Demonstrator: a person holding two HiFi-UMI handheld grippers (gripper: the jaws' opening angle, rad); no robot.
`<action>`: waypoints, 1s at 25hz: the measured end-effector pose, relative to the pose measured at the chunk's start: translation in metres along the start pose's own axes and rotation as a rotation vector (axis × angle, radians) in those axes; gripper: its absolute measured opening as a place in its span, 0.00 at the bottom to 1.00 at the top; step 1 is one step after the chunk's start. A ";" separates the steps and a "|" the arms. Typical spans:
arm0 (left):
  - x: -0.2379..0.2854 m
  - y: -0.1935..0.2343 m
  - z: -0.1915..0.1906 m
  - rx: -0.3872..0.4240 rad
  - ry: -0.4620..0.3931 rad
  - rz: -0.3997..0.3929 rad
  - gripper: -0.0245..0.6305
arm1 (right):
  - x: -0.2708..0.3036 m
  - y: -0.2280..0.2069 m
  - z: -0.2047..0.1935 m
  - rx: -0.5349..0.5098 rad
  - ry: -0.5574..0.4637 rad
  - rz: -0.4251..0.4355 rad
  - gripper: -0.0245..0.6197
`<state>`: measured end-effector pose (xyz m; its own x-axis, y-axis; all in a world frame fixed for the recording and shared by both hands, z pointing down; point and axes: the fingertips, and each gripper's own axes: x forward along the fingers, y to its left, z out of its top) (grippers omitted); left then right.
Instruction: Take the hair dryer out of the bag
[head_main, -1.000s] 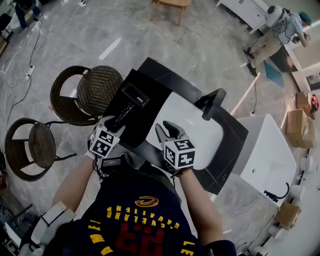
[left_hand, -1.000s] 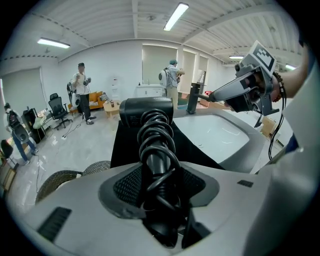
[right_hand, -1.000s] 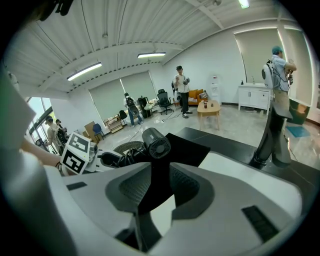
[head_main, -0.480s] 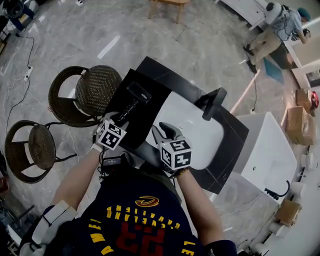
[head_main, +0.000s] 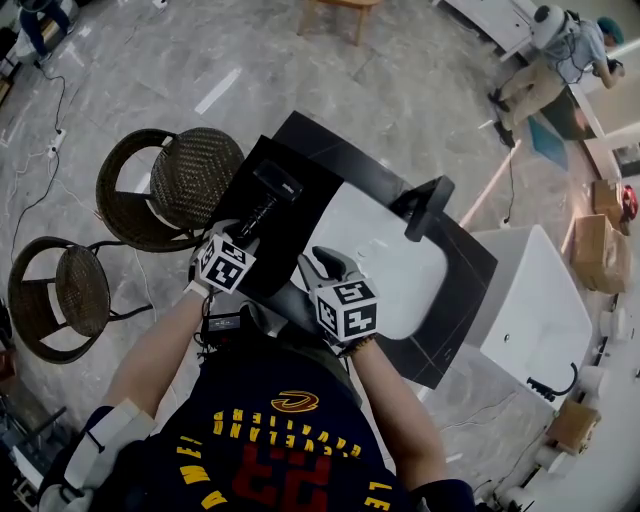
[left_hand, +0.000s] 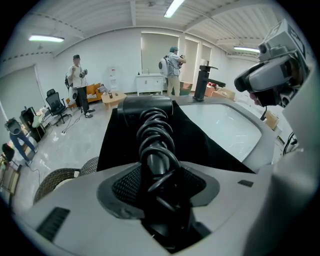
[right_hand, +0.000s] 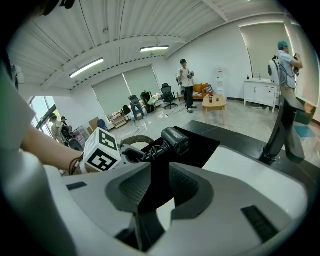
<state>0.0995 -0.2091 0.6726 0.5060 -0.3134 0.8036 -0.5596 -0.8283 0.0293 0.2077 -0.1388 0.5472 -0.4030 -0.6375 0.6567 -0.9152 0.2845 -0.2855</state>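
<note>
A black hair dryer (head_main: 275, 185) with its cord coiled round the handle lies over the black bag (head_main: 290, 235), which is spread on the counter. My left gripper (head_main: 243, 238) is shut on the coiled handle; in the left gripper view the handle (left_hand: 156, 150) runs out from between the jaws to the dryer's head (left_hand: 147, 107). My right gripper (head_main: 318, 268) is at the bag's near edge, to the dryer's right. In the right gripper view its jaws pinch a fold of black bag cloth (right_hand: 152, 192), with the dryer (right_hand: 174, 141) and the left gripper's marker cube (right_hand: 102, 155) beyond.
The bag partly covers a white basin (head_main: 400, 270) set in a black counter (head_main: 470, 270), with a black faucet (head_main: 425, 205) at its far side. Two wicker chairs (head_main: 185, 185) (head_main: 60, 295) stand on the left, a white tub (head_main: 535, 305) on the right. People stand farther off.
The left gripper and the dryer have shifted a little forward and down over the bag. The right gripper has stayed about where it was.
</note>
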 end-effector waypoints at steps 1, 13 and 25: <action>0.000 0.000 0.000 0.002 0.001 -0.003 0.36 | 0.000 0.001 0.001 -0.003 0.001 0.002 0.20; -0.013 0.000 -0.006 0.068 -0.062 -0.007 0.41 | -0.001 0.014 0.002 -0.023 0.002 0.037 0.20; -0.093 0.007 -0.055 -0.032 -0.136 0.059 0.41 | 0.001 0.046 -0.007 -0.048 0.015 0.093 0.20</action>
<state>0.0122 -0.1606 0.6302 0.5547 -0.4225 0.7168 -0.6106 -0.7919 0.0057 0.1651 -0.1209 0.5393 -0.4862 -0.5960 0.6390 -0.8722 0.3764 -0.3125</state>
